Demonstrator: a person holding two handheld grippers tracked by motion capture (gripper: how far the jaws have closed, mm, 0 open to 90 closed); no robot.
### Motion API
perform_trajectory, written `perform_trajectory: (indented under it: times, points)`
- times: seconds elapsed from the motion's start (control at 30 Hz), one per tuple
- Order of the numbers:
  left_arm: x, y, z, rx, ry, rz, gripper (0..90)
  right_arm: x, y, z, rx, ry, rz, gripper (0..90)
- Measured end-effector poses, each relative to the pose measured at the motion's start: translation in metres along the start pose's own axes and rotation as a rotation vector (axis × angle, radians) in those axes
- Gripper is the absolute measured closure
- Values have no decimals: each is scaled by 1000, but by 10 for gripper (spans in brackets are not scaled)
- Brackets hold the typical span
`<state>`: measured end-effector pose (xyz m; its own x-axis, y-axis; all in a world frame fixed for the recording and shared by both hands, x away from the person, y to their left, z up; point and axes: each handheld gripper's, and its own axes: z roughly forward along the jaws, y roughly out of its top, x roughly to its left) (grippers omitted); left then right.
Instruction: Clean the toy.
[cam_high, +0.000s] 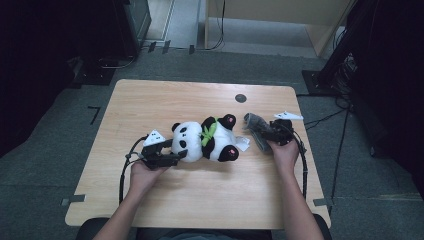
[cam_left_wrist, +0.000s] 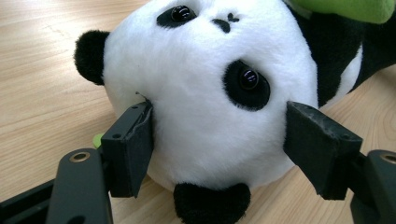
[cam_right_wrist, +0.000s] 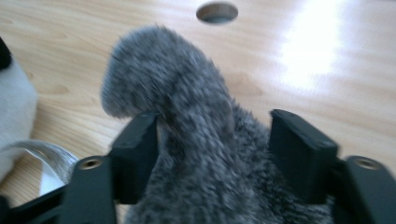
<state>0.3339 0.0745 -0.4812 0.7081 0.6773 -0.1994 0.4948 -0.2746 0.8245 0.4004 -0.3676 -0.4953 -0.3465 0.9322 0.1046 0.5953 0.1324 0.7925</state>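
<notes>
At the near edge of the table (cam_high: 200, 200), the person's forearms come up from the bottom of the high view, cut off at the elbows. The left gripper (cam_high: 175, 156) sits at the near left of the panda plush (cam_high: 205, 140), its jaws pinching the white head from either side; in the left gripper view (cam_left_wrist: 217, 135) both pads press into the fur, and the lower ear is partly cut off at the bottom. The panda lies on its side mid-table, with a green leaf (cam_high: 209, 131) at its neck. To its right, the right gripper (cam_high: 267, 131) stands spread around a grey furry piece (cam_right_wrist: 187, 140); one pad touches the fur, the other is clear. Blur hides what this piece is. Farther off, a round hole (cam_high: 240, 98) sits in the tabletop.
</notes>
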Motion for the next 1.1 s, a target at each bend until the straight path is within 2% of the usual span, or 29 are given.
perform_trajectory:
  times: [0.1, 0.17, 0.23, 0.27, 0.33, 0.4, 0.57, 0.6, 0.7, 0.77, 0.93, 1.1]
  points:
    - [1, 1, -2, 4, -9, 0, 258, 7, 4, -6, -22, 8, -7, 250]
    - [1, 3, -5, -6, -8, 12, 252, 12, 6, -8, -20, 9, -5, 193]
    - [1, 4, -6, -15, -10, 13, 247, 16, 8, -10, -20, 1, -7, 176]
    - [2, 5, -8, -25, -22, 13, 217, 21, 9, -13, -20, 7, -8, 132]
    - [3, 6, -8, -20, -39, 12, 183, 25, 10, -16, -16, 25, -10, 119]
    - [3, 6, -8, -17, -37, 19, 162, 30, 11, -19, -11, 53, -11, 91]
    - [7, 6, -8, -23, -31, 18, 135, 43, 12, -27, -12, 91, -30, 82]
    - [8, 6, -9, -30, -31, 15, 135, 50, 13, -33, -30, 117, -39, 82]
    - [9, 5, -9, -33, -33, 24, 135, 60, 14, -41, -50, 152, -50, 82]
    - [9, 5, -9, -30, -48, 31, 141, 69, 15, -47, -63, 166, -67, 84]
    - [10, 8, -8, -12, -45, 42, 147, 92, 16, -61, -104, 216, -99, 86]
    - [14, 7, -6, -15, -41, 35, 146, 109, 12, -69, -116, 270, -110, 86]
